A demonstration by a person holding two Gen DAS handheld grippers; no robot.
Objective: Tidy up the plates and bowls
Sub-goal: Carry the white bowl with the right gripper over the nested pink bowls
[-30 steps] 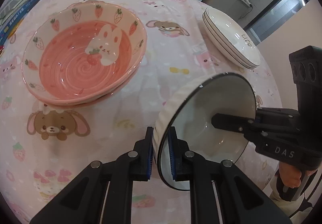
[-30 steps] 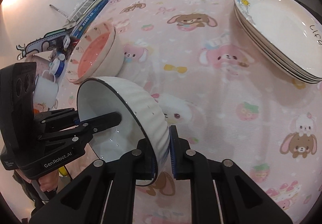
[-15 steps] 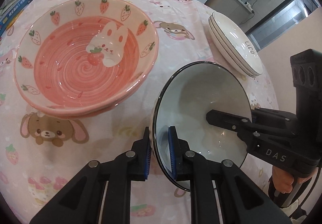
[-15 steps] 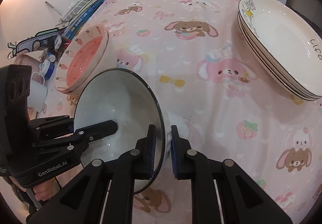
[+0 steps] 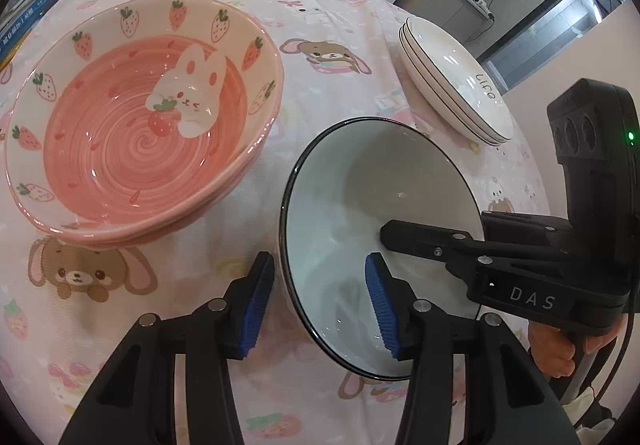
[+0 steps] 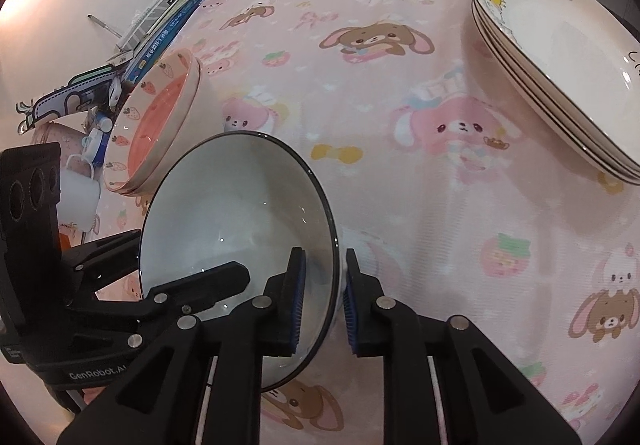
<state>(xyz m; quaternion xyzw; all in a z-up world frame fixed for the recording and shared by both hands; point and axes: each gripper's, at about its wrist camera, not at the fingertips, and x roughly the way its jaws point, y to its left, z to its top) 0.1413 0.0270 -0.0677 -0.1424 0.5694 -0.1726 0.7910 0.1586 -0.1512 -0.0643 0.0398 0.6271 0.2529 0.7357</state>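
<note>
A white bowl (image 5: 372, 213) with a thin black rim rests on the pink cloth, tilted a little; it also shows in the right wrist view (image 6: 240, 221). My left gripper (image 5: 316, 305) is open, its blue pads standing apart on either side of the bowl's near rim. My right gripper (image 6: 323, 293) holds the bowl's opposite rim between its pads, which stand slightly apart. Stacked pink strawberry bowls (image 5: 132, 125) with a bunny inside sit left of the white bowl. A stack of white plates (image 5: 456, 81) lies at the far right.
Pink cartoon tablecloth (image 6: 400, 125) covers the round table. Books (image 6: 168, 25) lie at the far left edge beside a white mug (image 6: 80, 197) and small clutter. The table edge drops off behind the plates (image 6: 560, 77).
The white bowl has gone from edge-up to nearly level on the cloth. My left gripper has opened and let go of the rim. The right gripper's pads have spread slightly.
</note>
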